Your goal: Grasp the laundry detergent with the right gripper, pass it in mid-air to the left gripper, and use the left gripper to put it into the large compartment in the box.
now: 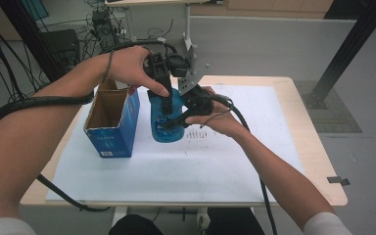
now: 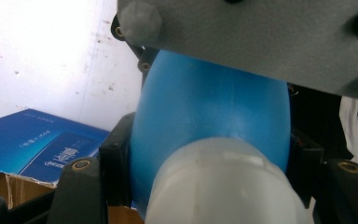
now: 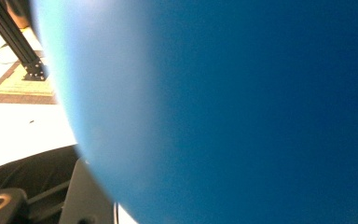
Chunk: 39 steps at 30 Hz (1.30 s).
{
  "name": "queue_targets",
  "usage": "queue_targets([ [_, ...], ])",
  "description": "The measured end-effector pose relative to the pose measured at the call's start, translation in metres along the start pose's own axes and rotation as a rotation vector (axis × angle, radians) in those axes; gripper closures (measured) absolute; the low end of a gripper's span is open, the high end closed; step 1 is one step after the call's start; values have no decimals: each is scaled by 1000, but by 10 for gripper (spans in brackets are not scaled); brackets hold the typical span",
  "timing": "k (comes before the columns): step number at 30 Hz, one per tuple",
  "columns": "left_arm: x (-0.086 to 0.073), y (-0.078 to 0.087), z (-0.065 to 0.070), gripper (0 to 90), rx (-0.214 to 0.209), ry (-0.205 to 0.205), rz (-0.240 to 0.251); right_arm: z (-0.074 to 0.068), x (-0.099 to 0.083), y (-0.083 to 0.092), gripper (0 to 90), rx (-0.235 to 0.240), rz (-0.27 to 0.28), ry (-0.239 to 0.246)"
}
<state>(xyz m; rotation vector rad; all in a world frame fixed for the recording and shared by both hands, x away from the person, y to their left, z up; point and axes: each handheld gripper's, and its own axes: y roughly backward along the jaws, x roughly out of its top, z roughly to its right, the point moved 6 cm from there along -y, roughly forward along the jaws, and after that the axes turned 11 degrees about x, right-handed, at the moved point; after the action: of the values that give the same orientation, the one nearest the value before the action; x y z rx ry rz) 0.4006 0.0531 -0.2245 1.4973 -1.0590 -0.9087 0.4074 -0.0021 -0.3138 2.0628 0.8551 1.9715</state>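
Just right of the open blue carton (image 1: pixel 111 125), on the white sheet (image 1: pixel 225 161) covering the table (image 1: pixel 318 161), stands the blue bottle (image 1: pixel 166 120), upright with its base on or just above the sheet. Both tools are clamped on it. The left gripper (image 1: pixel 165 100) comes down from above, jaws clenched near the top; in the left gripper view its black jaws flank the blue body (image 2: pixel 209 107) just beyond the white cap (image 2: pixel 223 186), probably to work the cap or steady the neck. The right gripper (image 1: pixel 183 117) grips the body from the right side, jaws closed against it; in the right gripper view the blue wall (image 3: pixel 223 112) sits tight against the lens. Likely reason for the two-point hold: one tool braces while the other twists. The carton stands apart from the bottle, flaps up, ready to receive it or just emptied; cannot tell which.
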Motion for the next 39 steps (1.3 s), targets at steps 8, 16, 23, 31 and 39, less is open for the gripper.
queue_targets([
  [8, -1, 1, 0, 364, -2, 5, -3, 0, 1, -1, 429, 3, 3, 3],
  [16, -1, 2, 1, 364, -1, 5, -6, -1, 1, -1, 427, 4, 8, 6],
  [23, -1, 3, 1, 364, 5, 8, -5, -1, 2, 0, 425, -3, 12, 10],
  [31, -2, 3, 1, 364, 5, 11, -4, -1, 2, -1, 422, 0, 15, 10],
  [39, -3, 3, 2, 364, 6, 13, -7, -1, 2, -2, 420, 1, 14, 10],
])
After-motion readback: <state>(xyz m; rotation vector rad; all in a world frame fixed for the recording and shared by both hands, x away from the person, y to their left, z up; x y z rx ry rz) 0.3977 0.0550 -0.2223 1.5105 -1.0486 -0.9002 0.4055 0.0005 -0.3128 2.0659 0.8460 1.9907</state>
